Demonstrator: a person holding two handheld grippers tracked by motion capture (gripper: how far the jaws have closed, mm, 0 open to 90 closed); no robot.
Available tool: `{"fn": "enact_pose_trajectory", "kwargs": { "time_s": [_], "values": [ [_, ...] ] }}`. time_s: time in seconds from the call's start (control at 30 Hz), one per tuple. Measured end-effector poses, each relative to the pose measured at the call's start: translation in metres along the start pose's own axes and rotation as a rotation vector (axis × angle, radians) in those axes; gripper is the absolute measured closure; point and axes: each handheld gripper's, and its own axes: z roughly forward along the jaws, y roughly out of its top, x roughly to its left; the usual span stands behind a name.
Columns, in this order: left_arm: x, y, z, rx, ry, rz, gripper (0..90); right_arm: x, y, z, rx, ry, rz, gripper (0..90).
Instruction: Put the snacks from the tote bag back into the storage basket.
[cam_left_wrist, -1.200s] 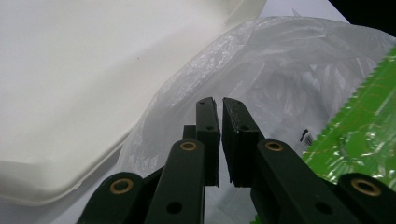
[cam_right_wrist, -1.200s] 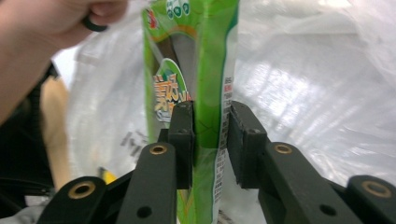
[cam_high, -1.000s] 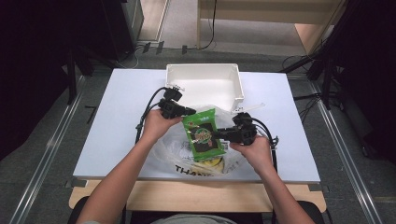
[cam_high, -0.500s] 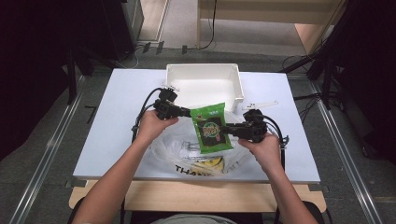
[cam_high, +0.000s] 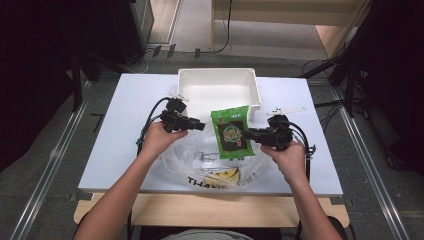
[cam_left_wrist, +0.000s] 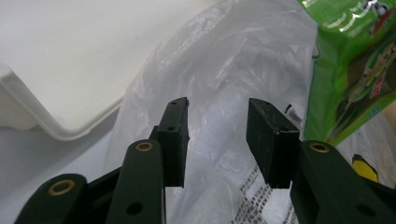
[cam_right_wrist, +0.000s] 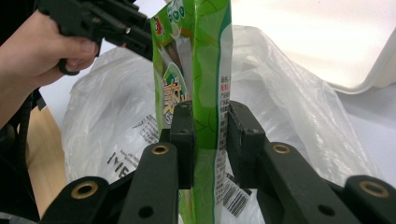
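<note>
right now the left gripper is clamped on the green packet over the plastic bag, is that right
Not quite: the right gripper is clamped on the green packet. The left gripper has just been opening, with nothing between its jaws. The right gripper view shows the grip; the packet is over the plastic bag.

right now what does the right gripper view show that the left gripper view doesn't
Right gripper view alone: the right tool clamped on the green snack packet, the barcode near its bottom edge, and the left hand. Left gripper view alone: the left tool, its jaws just opened with nothing between them, and a yellow print on the bag. Both share the clear plastic bag, the packet and the white bin.
</note>
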Motion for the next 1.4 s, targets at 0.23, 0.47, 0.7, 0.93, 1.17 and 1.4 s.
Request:
{"fn": "enact_pose_trajectory", "kwargs": {
  "time_s": [0.23,0.47,0.7,0.93,1.17,1.4],
  "values": [
    [-0.010,-0.015,-0.012,-0.006,-0.033,0.012,50.9,-0.002,0.003,0.000,-0.006,-0.032,0.009,75.2],
    [-0.016,-0.028,-0.016,0.001,-0.035,0.028,47.3,-0.004,0.010,0.005,-0.004,-0.057,0.019,75.2],
    [-0.018,-0.034,-0.018,0.002,-0.029,0.024,46.4,-0.003,0.016,0.008,0.001,-0.072,0.016,75.2],
    [-0.018,-0.039,-0.015,0.011,-0.031,0.018,45.5,-0.002,0.024,0.008,-0.007,-0.073,0.014,75.2],
    [-0.018,-0.041,-0.014,0.007,-0.025,0.019,45.5,-0.002,0.038,0.015,-0.006,-0.078,0.008,75.2],
    [-0.014,-0.043,-0.013,0.004,-0.020,0.009,45.8,-0.001,0.050,0.020,0.000,-0.091,-0.006,75.2]
  ]
}}
